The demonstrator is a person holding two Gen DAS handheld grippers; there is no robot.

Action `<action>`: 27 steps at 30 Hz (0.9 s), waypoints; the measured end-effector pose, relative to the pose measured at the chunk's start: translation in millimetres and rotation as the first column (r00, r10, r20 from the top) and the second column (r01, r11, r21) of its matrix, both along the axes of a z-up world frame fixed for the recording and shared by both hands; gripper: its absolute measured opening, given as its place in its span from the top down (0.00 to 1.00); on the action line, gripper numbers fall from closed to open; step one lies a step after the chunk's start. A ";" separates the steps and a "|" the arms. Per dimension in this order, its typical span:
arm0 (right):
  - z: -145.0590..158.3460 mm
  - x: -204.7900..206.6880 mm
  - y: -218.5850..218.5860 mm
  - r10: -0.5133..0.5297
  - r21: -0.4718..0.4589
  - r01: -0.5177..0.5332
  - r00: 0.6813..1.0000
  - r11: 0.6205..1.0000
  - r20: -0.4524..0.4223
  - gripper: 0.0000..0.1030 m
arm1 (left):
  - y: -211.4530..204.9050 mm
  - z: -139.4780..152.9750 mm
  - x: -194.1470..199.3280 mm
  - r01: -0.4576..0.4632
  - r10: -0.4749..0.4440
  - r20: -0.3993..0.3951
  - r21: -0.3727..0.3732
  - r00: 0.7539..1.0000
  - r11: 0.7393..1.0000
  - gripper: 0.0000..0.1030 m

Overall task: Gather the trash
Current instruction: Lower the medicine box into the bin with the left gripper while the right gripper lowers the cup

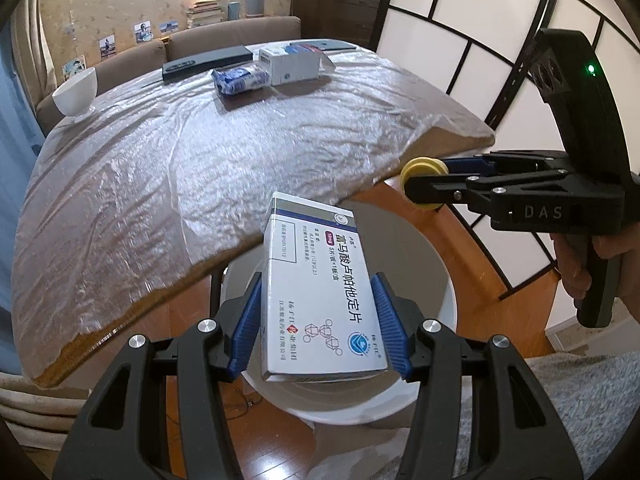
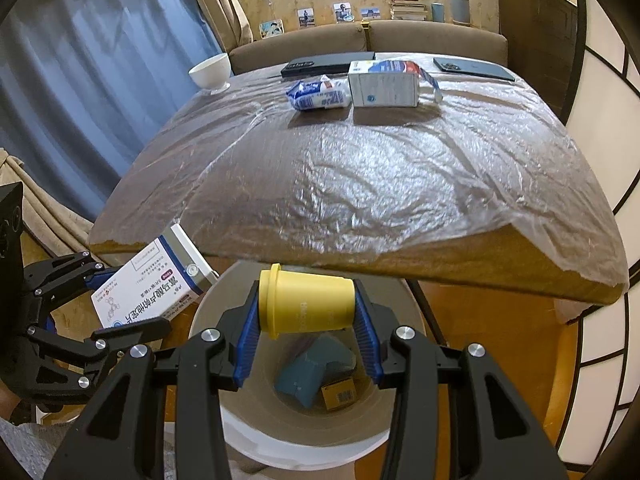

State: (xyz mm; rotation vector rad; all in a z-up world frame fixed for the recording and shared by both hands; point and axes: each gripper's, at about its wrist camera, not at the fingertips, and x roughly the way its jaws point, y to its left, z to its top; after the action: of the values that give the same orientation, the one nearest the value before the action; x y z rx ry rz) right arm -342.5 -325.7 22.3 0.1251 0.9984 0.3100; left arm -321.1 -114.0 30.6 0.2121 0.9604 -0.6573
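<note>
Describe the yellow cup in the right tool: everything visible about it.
The yellow cup is small, opaque and matte, plastic-looking, with a lipped rim at one end and faint lettering on its wall. It lies on its side, rim toward the picture's left, clamped across its ends between the right tool's blue ribbed pads. It hangs over the open white bin, below the table edge, touching nothing else.

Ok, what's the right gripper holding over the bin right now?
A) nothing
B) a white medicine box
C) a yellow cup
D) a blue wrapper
C: the right gripper is shut on the yellow cup, lying sideways between its blue pads above the bin.
</note>
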 end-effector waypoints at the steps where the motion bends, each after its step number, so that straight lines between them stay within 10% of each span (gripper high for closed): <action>1: -1.4 -1.1 0.7 0.003 0.001 -0.003 1.000 1.000 -0.004 0.59 | 0.0 -1.2 -1.0 0.003 -0.003 -0.004 0.002 1.000 1.000 0.47; 27: -35.4 -10.0 5.0 0.039 -0.023 -0.041 0.996 0.999 -0.084 0.59 | -11.4 -37.3 -4.1 0.005 -0.001 -0.066 0.066 0.998 0.998 0.47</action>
State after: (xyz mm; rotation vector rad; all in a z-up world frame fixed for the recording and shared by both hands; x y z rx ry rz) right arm -352.5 -320.7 -13.1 0.0962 1.0882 0.3316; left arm -325.2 -125.4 -6.7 0.2517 1.0462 -0.6388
